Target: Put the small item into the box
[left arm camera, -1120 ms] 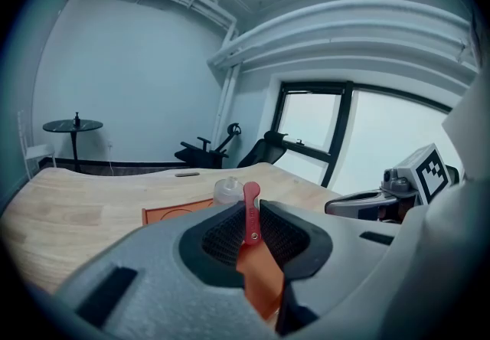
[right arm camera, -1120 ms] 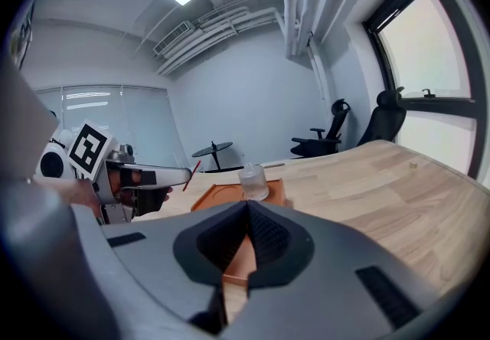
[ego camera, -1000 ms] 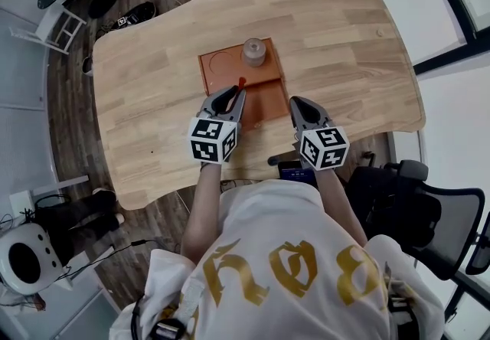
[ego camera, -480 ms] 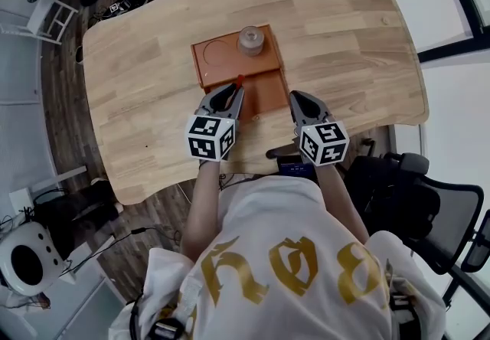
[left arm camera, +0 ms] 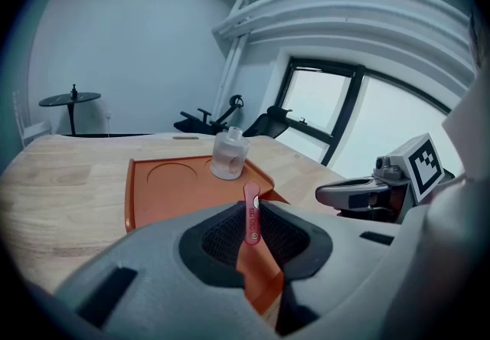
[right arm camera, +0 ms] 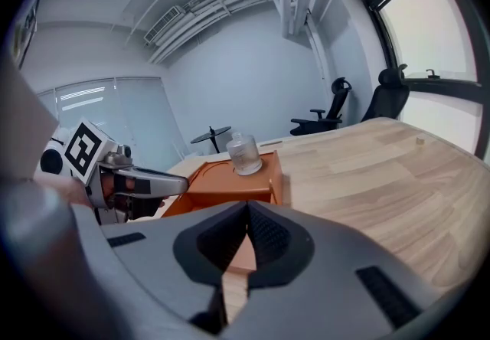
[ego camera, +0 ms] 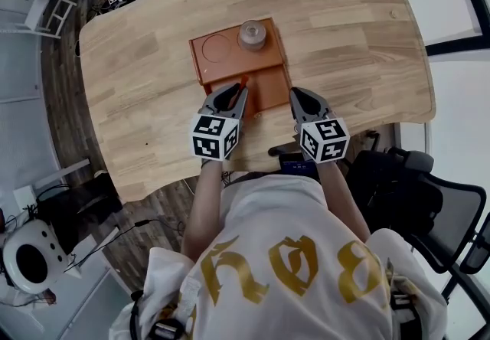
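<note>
An orange box [ego camera: 266, 84] lies mid-table, with a round recess and a clear glass bottle [ego camera: 252, 34] on its far half and an open compartment on its near half. My left gripper [ego camera: 238, 90] is shut on a small red item [left arm camera: 251, 214], a slim strip that stands upright between the jaws. Its tip [ego camera: 243, 81] hangs over the near compartment's left part. My right gripper [ego camera: 295, 96] is shut with nothing in it, just right of the box's near corner. The box [right arm camera: 230, 178] and bottle [right arm camera: 243, 153] lie ahead of it.
The wooden table [ego camera: 138, 101] spreads wide on both sides of the box. A tiny pale object [ego camera: 393, 14] lies at the far right. A dark office chair [ego camera: 417, 201] stands off the table's near right edge, and the person's body is close to the front edge.
The head camera has shifted a little, so the table sits differently in view. Both grippers keep about the same places beside the box, the left still holding the red item.
</note>
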Demonstrator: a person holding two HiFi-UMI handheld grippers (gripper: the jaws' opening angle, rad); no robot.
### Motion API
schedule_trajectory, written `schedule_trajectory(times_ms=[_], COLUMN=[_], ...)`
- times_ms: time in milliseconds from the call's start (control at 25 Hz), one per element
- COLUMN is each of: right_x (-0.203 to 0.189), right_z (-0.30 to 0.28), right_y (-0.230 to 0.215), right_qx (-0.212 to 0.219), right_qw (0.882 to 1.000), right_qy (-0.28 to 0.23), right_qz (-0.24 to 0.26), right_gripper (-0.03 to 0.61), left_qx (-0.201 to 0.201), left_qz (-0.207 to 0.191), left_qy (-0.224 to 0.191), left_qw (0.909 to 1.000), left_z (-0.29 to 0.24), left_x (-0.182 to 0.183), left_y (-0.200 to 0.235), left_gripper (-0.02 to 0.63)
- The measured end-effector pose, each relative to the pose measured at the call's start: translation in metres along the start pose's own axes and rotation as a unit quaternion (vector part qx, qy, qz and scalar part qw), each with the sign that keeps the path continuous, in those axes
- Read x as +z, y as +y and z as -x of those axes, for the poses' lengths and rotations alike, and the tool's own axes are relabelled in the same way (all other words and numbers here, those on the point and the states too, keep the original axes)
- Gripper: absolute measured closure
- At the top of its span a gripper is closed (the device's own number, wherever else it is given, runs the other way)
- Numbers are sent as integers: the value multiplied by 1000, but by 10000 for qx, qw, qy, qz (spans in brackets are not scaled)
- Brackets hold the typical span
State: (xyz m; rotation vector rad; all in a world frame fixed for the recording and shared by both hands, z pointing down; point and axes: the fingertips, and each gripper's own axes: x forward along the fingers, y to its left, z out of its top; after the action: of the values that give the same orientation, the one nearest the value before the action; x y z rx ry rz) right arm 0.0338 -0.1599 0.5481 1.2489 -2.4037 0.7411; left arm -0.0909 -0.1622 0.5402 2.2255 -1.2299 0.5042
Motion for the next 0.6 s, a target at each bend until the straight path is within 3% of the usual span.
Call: schedule_trajectory(times_ms=[600], right_x=[-15], right_z=[-16], right_y=[-21], right_qx=[-143], right_qw=[9992], right_qy=[200], right_qz=[-305], right_gripper=[566], left_qx=[-163], left_qz=[-14], left_qy=[698], left_qw=[9974], left_z=[-29], left_x=[-33], left_y=[10], left_gripper=[557])
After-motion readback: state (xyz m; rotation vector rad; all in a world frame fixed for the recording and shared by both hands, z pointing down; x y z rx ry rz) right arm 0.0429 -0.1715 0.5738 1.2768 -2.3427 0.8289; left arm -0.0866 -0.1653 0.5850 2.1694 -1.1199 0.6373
